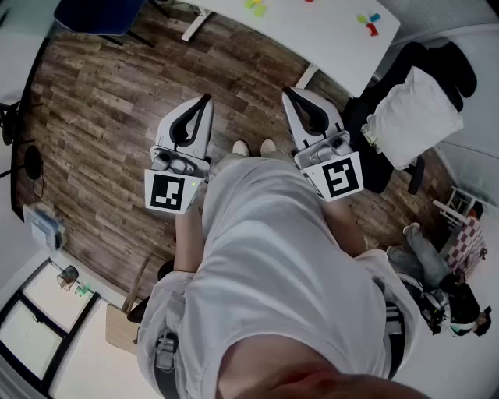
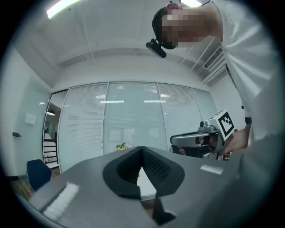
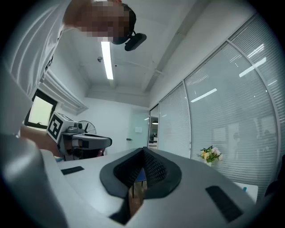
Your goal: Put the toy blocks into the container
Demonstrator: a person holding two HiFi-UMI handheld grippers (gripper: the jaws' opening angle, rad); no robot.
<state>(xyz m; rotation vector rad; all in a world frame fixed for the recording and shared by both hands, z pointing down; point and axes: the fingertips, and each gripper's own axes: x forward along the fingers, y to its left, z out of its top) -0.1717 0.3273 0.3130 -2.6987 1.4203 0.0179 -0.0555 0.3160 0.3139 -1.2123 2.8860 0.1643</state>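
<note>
**Both grippers shut and empty, blocks over on the table**

The person stands on the wood floor (image 1: 101, 117) with a gripper in each hand, both held out in front at waist height and pointing ahead. The left gripper (image 1: 207, 98) has its jaws closed tip to tip. Its own view shows the two dark pads meeting in a point with nothing between them. The right gripper (image 1: 286, 92) is the same, jaws pressed together and nothing held. The two are side by side and apart, and each shows in the other's view with its marker cube facing the person.

The blocks (image 1: 368, 22) lie on the white table (image 1: 327, 23) beyond the grippers, a small coloured cluster near the table's right end. A second cluster (image 1: 255, 7) of yellow and green pieces sits further left, at the top edge of the head view. Both are well apart from the grippers, with open floor between.

A black chair (image 1: 437, 62) with a white bundle (image 1: 413, 117) on it stands to the person's right, just beside the table. A pot of flowers (image 3: 210, 154) sits by the glass wall.
</note>
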